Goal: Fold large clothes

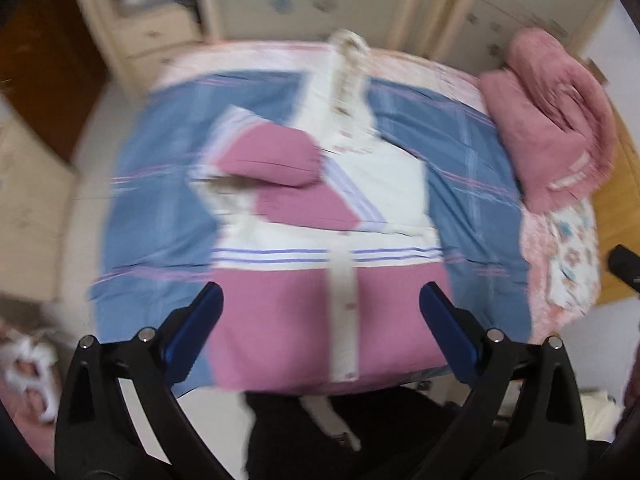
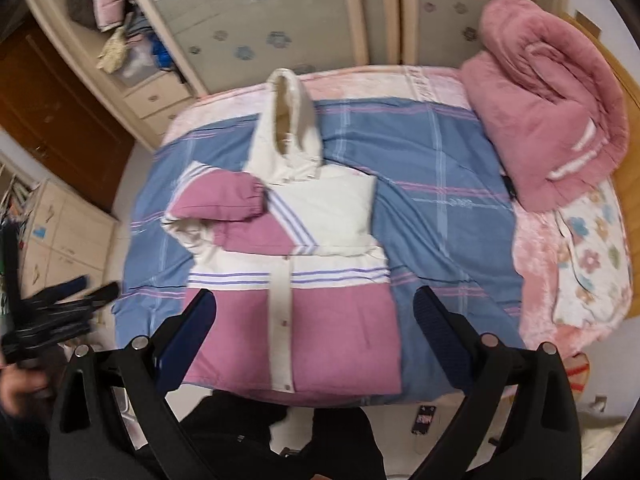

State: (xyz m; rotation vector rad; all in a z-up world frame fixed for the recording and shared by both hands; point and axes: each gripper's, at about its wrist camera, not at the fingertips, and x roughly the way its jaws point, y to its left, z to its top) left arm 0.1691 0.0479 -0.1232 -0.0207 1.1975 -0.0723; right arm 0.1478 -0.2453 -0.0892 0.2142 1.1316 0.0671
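1. My left tongs (image 1: pixel 320 300) hang above the bed, jaws wide apart, nothing between them.
2. My right tongs (image 2: pixel 314 306) likewise gape empty.
3. The pink-and-white hooded jacket (image 2: pixel 288 240) lies flat on the blue checked bedspread (image 2: pixel 440 208), one sleeve (image 2: pixel 224 196) folded across its chest.

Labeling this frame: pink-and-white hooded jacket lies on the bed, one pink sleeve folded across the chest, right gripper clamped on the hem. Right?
Not quite. The right gripper is open, above the jacket and gripping nothing; the right wrist view shows its jaws spread wide. The rest holds: the jacket lies on the bed, and one pink sleeve is folded across the chest.
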